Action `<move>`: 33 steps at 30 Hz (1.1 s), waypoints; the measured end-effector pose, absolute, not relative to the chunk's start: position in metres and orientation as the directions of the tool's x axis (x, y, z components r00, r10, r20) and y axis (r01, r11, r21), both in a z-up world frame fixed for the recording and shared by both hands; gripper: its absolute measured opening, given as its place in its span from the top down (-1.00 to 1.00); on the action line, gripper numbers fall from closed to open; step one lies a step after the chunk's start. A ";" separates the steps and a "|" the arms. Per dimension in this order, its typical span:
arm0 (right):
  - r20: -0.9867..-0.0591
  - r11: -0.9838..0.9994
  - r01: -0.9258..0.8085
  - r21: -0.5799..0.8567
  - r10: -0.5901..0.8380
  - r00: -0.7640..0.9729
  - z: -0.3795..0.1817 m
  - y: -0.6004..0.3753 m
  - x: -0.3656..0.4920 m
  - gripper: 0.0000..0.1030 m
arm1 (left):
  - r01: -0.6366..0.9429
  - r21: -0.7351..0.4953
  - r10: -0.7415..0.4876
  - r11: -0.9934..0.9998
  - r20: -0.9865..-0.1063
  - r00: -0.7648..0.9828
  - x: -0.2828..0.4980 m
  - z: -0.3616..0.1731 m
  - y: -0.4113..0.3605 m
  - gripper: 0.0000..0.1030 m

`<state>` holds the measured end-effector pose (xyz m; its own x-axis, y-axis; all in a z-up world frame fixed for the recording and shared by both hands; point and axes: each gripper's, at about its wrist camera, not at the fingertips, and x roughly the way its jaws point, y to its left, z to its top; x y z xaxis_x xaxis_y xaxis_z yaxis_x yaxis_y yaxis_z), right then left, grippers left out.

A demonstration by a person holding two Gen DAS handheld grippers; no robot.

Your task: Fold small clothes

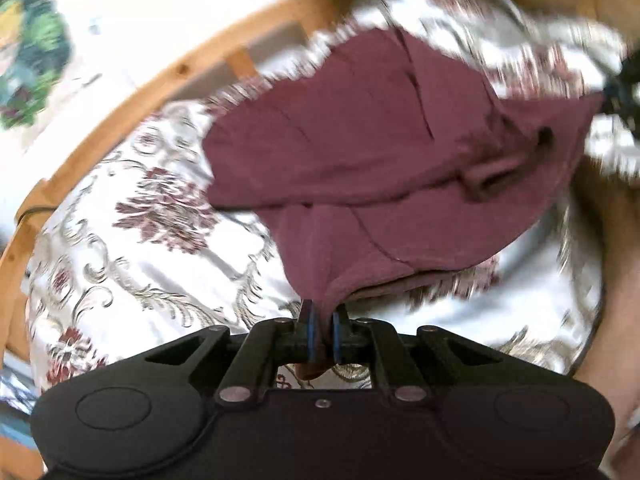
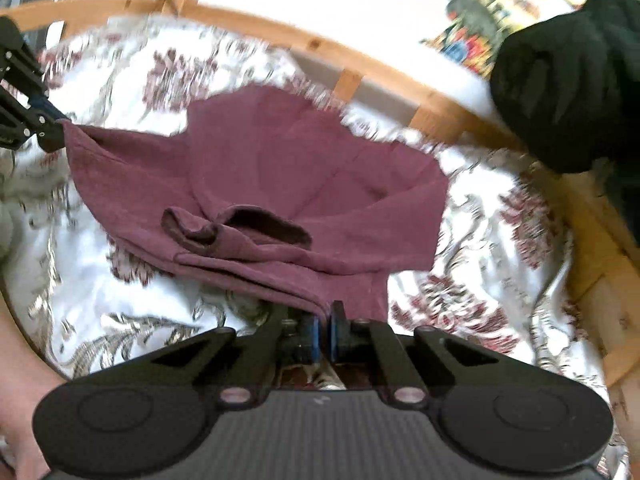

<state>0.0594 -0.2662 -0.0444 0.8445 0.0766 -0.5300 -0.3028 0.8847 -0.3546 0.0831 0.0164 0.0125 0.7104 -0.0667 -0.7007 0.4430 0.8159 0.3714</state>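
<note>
The left gripper (image 1: 323,320) is pinched shut on one corner of the small dark red garment (image 1: 380,152). The right gripper (image 2: 325,322) is pinched shut on another corner. The garment hangs and lies between them over a flowered cushion (image 1: 152,260) with a round wooden frame (image 1: 120,108) around it (it looks like a round chair, not a counter). Part of the cloth rests on the cushion and part seems lifted by the two corners.

I think this is the start of a fold: both corners are held, and the cloth is bunched in the middle with a loose cuff or sleeve end (image 2: 192,228) sticking up. Next, both grippers would need to pull apart a little to make the cloth flat, then carry the held edge over to the far edge.

A black cloth (image 2: 568,80) hangs on the frame at the right side. It is well apart from the red garment, but it could get in the way of a wide swing. The pictures are blurry, so small details are hard to tell.
</note>
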 end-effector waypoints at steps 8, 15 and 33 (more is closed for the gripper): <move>-0.413 0.849 -0.265 -0.457 0.061 0.909 0.007 -0.271 -0.033 0.89 | 0.407 0.236 -0.188 0.882 -0.617 0.764 0.002 0.065 0.041 0.84; -0.413 0.849 -0.249 -0.467 0.039 0.910 0.020 -0.274 -0.076 0.89 | 0.428 0.131 -0.274 0.894 -0.597 0.754 -0.026 0.090 0.041 0.84; -0.115 0.764 0.005 -0.645 -0.104 0.988 -0.018 -0.256 0.176 0.88 | 0.226 0.207 -0.075 0.952 -0.557 0.827 0.227 0.048 0.015 0.83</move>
